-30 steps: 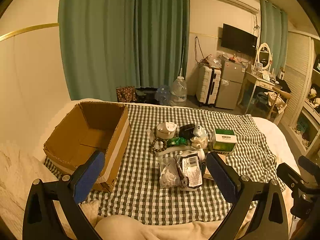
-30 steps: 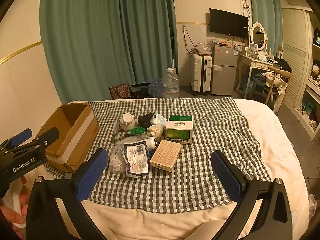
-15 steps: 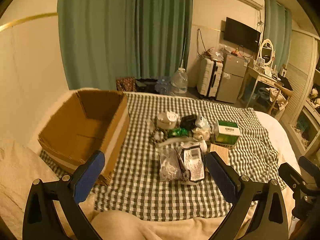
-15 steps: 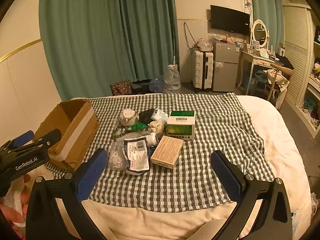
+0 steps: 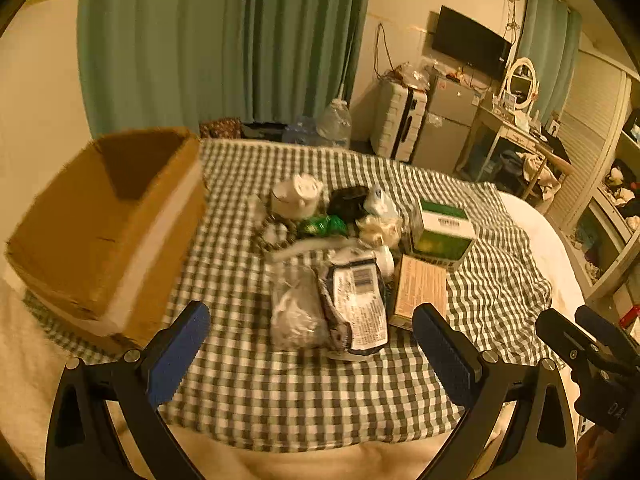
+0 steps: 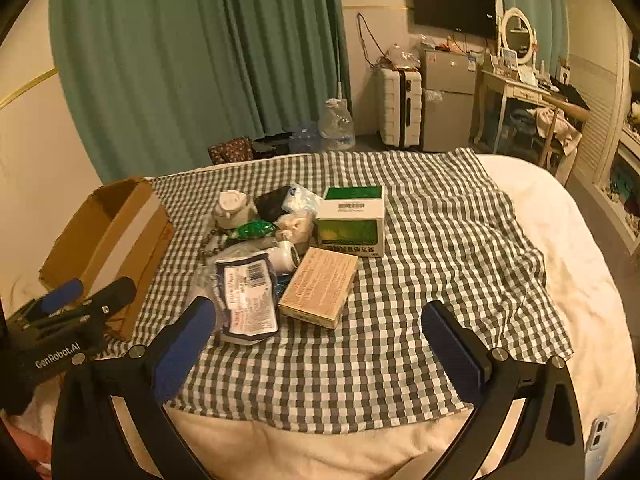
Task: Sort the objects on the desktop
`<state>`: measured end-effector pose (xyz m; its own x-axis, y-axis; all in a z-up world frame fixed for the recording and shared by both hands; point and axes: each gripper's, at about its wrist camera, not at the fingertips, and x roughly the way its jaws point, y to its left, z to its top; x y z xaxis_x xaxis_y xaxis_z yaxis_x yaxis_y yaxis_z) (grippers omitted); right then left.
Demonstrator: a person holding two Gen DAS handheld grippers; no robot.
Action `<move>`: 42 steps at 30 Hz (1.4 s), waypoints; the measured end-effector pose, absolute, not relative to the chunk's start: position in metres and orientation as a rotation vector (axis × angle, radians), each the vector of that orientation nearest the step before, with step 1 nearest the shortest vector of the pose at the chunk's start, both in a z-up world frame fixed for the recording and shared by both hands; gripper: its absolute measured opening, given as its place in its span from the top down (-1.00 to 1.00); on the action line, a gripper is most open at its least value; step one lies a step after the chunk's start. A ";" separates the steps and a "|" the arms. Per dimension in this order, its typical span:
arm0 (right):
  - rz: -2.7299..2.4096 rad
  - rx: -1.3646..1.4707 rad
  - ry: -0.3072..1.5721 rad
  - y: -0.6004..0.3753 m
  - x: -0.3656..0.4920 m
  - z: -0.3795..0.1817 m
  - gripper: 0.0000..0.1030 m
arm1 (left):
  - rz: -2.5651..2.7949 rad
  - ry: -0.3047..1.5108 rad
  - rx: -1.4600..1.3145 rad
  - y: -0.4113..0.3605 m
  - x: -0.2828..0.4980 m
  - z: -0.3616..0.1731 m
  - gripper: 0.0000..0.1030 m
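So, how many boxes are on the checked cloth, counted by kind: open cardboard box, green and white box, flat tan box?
Open cardboard box: 1
Green and white box: 1
Flat tan box: 1
Total: 3 boxes on the checked cloth

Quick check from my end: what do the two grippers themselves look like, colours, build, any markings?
Both match. The left gripper and right gripper have black frames forking into a V, silver screws at the joints, and jaws faced with flat blue ribbed pads. The left gripper's body carries white "GenRobot.AI" lettering. No cables or sleeves show.
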<state>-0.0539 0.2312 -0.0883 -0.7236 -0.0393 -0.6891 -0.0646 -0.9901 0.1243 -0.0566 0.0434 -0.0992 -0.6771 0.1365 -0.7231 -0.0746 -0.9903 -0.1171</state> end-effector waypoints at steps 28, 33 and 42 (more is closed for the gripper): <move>2.688 -1.249 0.376 0.285 -0.109 -0.199 -0.96 | 2.730 -0.053 -1.207 0.100 -0.127 -0.187 -1.00; 2.674 -1.276 0.391 0.289 -0.110 -0.204 -0.96 | 2.703 -0.010 -1.255 0.104 -0.159 -0.201 -0.93; 2.678 -1.301 0.382 0.286 -0.111 -0.209 -0.96 | 2.601 0.049 -1.240 0.113 -0.159 -0.208 0.37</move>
